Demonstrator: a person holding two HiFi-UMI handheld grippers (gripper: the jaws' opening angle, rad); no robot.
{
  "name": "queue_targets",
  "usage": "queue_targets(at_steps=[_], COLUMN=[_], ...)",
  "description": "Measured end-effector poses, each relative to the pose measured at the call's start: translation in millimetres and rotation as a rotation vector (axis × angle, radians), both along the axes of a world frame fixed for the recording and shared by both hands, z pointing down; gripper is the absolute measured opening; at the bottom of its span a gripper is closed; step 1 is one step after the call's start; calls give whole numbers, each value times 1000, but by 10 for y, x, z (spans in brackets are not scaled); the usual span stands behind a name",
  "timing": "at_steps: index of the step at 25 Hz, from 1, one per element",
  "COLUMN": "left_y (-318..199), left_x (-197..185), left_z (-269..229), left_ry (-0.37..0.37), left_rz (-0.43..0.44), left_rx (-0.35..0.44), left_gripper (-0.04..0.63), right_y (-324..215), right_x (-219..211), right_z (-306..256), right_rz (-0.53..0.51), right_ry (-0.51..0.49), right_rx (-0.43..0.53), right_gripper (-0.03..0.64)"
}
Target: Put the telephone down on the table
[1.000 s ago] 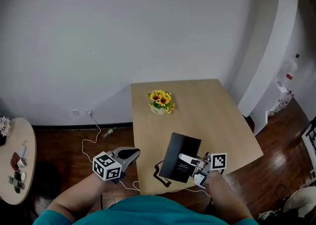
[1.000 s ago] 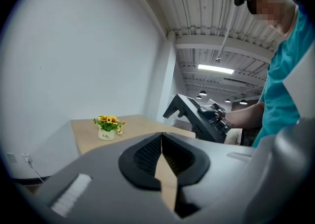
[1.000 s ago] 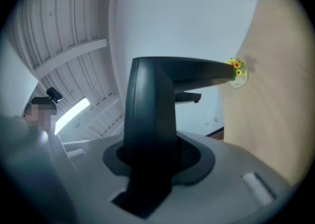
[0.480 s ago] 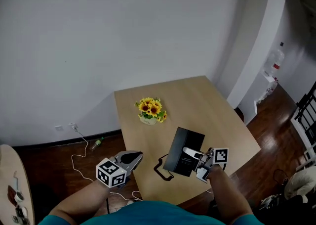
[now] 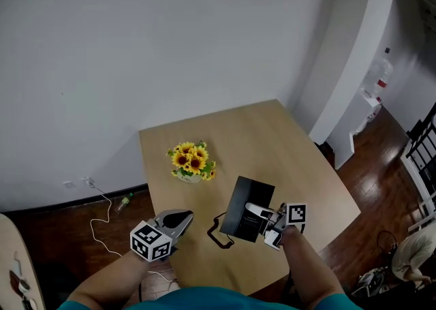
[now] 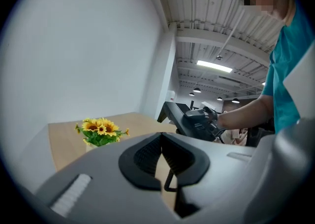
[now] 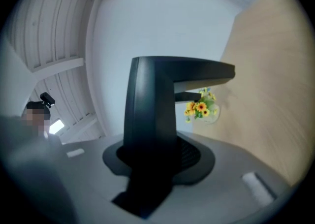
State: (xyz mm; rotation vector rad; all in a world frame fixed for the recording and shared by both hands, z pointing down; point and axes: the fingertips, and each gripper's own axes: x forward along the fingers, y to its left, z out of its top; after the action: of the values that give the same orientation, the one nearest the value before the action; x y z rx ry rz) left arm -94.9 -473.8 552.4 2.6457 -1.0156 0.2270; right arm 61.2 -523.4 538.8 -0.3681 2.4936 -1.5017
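Observation:
A black telephone [image 5: 248,214] hangs tilted over the near half of the wooden table [image 5: 272,145], with its cord looping below. My right gripper [image 5: 259,219] is shut on it from the right. In the right gripper view the black body [image 7: 150,105] fills the space between the jaws of that gripper [image 7: 155,151]. My left gripper [image 5: 178,218] hovers at the table's near left edge, shut, with nothing between its jaws. The left gripper view looks past the tips of the left gripper [image 6: 161,142] to the telephone [image 6: 172,114] and the right gripper [image 6: 199,122].
A pot of yellow flowers [image 5: 189,161] stands on the table's left side, also in the gripper views [image 6: 100,130] [image 7: 201,106]. A white cable [image 5: 95,196] and a small bottle [image 5: 121,201] lie on the wood floor. A round side table [image 5: 10,261] is at far left.
Both grippers have moved forward. The telephone now hangs farther in over the table, away from the near edge. The left gripper has come from over the floor to the table's edge.

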Motion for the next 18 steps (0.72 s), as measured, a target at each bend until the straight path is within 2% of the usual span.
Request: queue_targets(at_steps=[3,7,10,18], left_y=[-190,-479,-692,-915], left_x=[135,260,281,276], left_z=[172,375,541,838], left_ry=[-37,-67,-90,-102], left_rz=[-14,-20,-19,0], left_rx=[-28,-44,-58,-117], left_gripper=[3,3,3,3], right_y=[-329,-779,-1047,-1520], right_x=[90,185,188,107], right_z=[270,649,823,1317], right_rz=[-35,-33,-26,-13], right_ry=[10,34,14,54], right_rx=[-30,-64,-64,-121], right_gripper=[156,156,156,156])
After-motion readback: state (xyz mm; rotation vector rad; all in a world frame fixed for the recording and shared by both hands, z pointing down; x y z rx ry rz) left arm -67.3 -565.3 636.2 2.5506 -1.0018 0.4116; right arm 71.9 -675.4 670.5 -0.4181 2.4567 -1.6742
